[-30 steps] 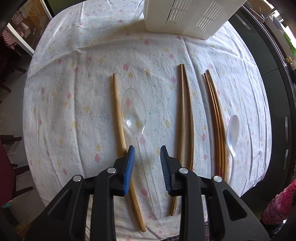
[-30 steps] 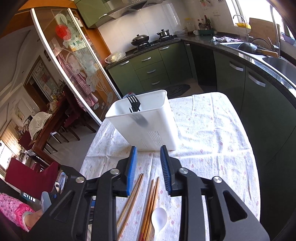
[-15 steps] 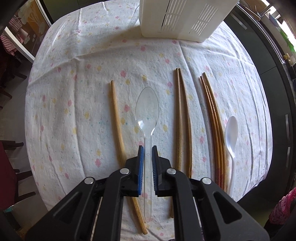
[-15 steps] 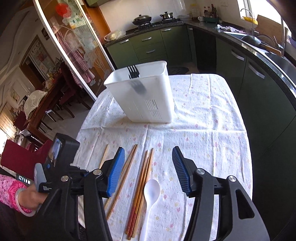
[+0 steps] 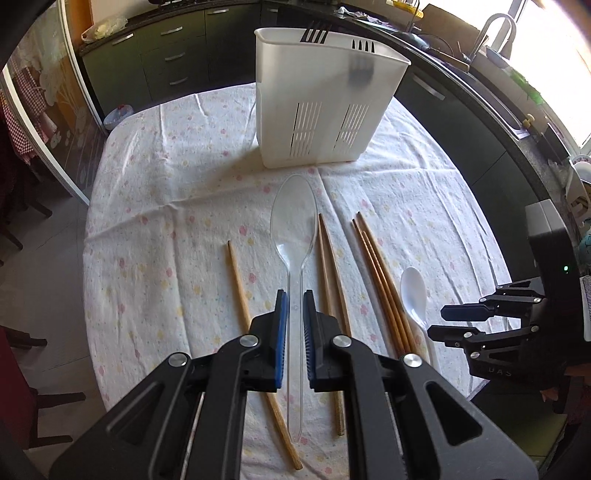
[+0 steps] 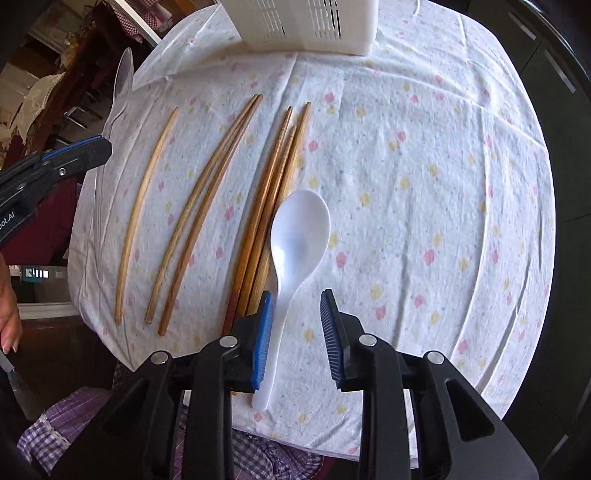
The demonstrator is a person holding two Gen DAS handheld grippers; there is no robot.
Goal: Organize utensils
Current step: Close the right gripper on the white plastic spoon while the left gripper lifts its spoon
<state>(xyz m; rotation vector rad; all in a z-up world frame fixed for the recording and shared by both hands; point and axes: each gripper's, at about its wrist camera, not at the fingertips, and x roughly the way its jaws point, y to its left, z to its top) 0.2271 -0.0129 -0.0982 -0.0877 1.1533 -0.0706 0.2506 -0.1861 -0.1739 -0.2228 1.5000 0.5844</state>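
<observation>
Handle alignment is what the coming move is judged to turn on. The white spoon [image 6: 295,240] lies on the flowered tablecloth [image 6: 424,177] well short of the white utensil caddy [image 5: 321,107], with its long axis running toward the caddy: bowl toward it, handle toward the near table edge. The handle passes up between the blue pads of the right gripper [image 6: 297,339], close against the left-hand pad [image 6: 263,339], with open cloth showing before the other pad. The jaws are closing around the handle and are not yet seen to press it from both sides. Of the two tools, the right one is plainly the nearer to this spoon.

Just beside the white spoon, on the side away from open cloth, a bundle of three wooden chopsticks [image 6: 275,192] lies parallel and almost touching the handle, so little room is left there for a pad. On the other side the cloth is bare out to the table edge.

The clear plastic spoon [image 5: 294,236] is gripped at its handle by the left gripper [image 5: 294,325], whose jaws are all but closed on it; its bowl points at the caddy, and its far end appears raised off the cloth. Black forks [image 5: 316,34] already stand in the caddy. The path between the spoons and the caddy is clear, with a pair of chopsticks [image 5: 330,266] and a single chopstick [image 5: 240,291] lying parallel to it.
</observation>
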